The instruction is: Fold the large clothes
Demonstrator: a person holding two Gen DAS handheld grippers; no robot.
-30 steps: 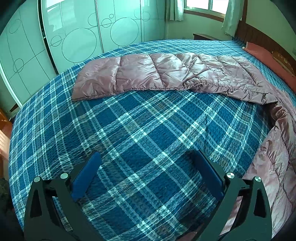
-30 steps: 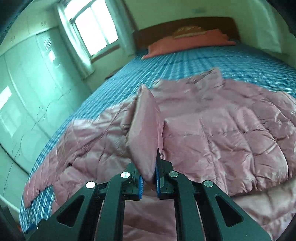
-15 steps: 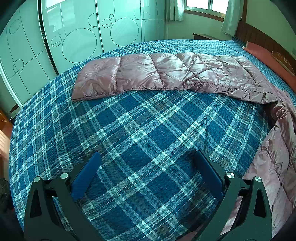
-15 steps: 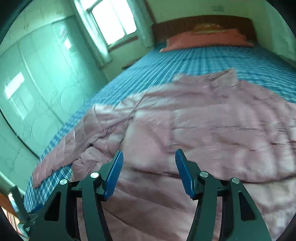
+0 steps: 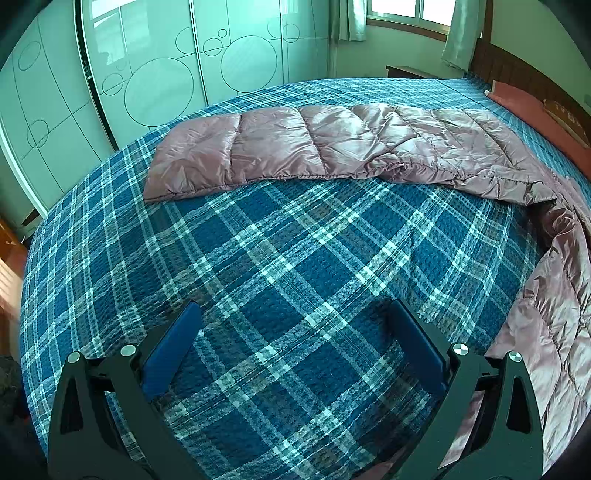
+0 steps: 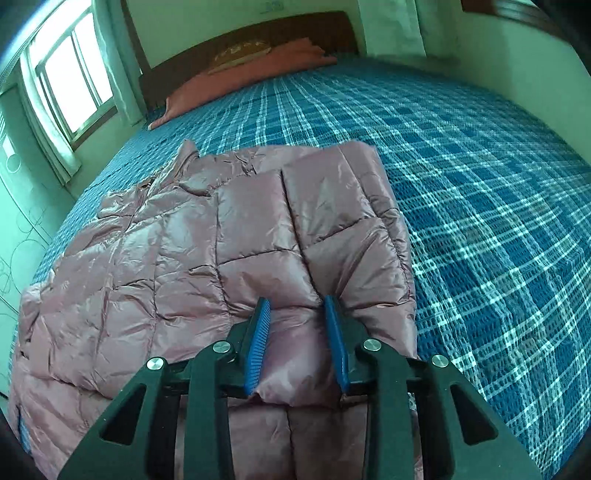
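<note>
A pink quilted down jacket lies spread on the blue plaid bed. Its right side is folded over onto the body. My right gripper is at the near edge of that fold. Its jaws are closing, and the blue pads pinch a puffy bulge of fabric between them. In the left wrist view one long sleeve stretches flat across the far part of the bed, and the jacket body runs down the right edge. My left gripper hovers wide open over bare bedspread, holding nothing.
Sliding wardrobe doors with circle patterns stand past the bed's far side. An orange pillow lies against the wooden headboard. A curtained window is at the left. Bare bedspread lies ahead of the left gripper.
My right gripper let go of the lifted sleeve, opened, swung right along the jacket and closed onto its folded near edge. The left gripper has not moved.
</note>
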